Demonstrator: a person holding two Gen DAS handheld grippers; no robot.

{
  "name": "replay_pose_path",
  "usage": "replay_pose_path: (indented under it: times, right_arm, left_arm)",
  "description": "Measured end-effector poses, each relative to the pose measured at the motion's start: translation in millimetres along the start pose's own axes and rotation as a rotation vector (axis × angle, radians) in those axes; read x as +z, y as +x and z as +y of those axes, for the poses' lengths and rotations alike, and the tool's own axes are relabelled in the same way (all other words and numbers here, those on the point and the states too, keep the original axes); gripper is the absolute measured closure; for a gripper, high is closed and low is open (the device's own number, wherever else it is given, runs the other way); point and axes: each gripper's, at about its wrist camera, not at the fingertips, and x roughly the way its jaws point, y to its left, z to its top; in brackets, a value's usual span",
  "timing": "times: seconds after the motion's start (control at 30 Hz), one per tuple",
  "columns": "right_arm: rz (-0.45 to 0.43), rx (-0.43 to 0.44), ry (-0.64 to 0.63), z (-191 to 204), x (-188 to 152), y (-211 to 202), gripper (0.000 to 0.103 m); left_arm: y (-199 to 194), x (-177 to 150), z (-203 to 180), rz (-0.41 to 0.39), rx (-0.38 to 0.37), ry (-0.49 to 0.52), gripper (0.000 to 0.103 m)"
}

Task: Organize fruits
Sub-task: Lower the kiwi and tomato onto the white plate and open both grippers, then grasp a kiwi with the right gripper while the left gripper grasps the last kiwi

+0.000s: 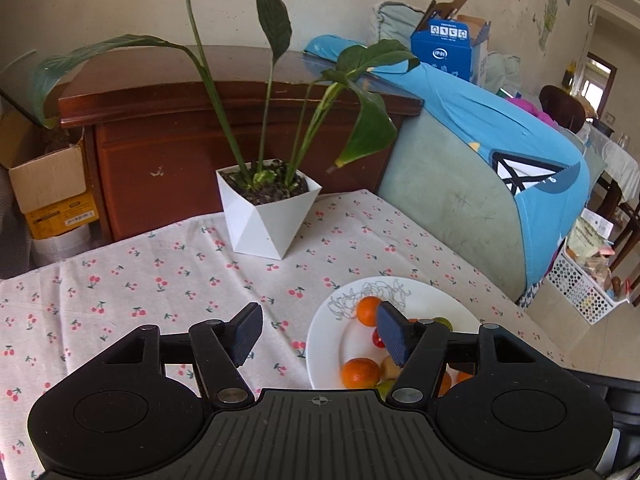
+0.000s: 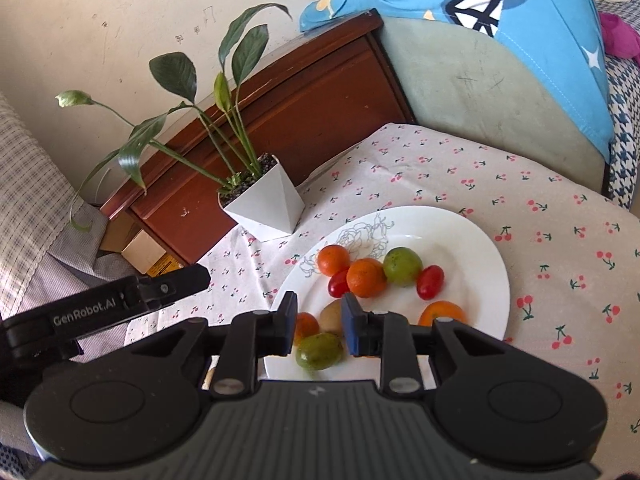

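Observation:
A white plate (image 2: 460,240) with a line-drawn flower sits on the cherry-print tablecloth (image 2: 540,208). On it lie several oranges (image 2: 366,277), two green fruits (image 2: 402,265), two red cherry tomatoes (image 2: 430,282) and a brownish fruit (image 2: 331,316). My right gripper (image 2: 319,326) is open and empty, above the plate's near edge, with a green fruit (image 2: 319,351) just below its jaws. My left gripper (image 1: 316,332) is open wide and empty, over the plate's (image 1: 324,344) left rim; an orange (image 1: 368,310) and other fruit show beyond its right finger.
A white faceted pot with a leafy plant (image 1: 266,212) stands on the table behind the plate. A wooden cabinet (image 1: 168,152) is behind the table. A chair draped in blue cloth (image 1: 500,148) is at the right. The left gripper's body (image 2: 104,308) shows in the right wrist view.

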Motion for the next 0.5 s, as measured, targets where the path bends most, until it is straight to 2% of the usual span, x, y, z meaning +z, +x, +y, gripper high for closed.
replay_pose_path:
  times: [0.13, 0.5]
  right_arm:
    - [0.017, 0.033, -0.034, 8.4, -5.6, 3.7, 0.077]
    - [0.075, 0.141, -0.077, 34.9, -24.8, 22.1, 0.077]
  left_arm:
    - [-2.2, 0.7, 8.1, 0.004, 0.026, -0.01, 0.036]
    - [-11.9, -5.8, 32.2, 0.017, 0.089, -0.03, 0.032]
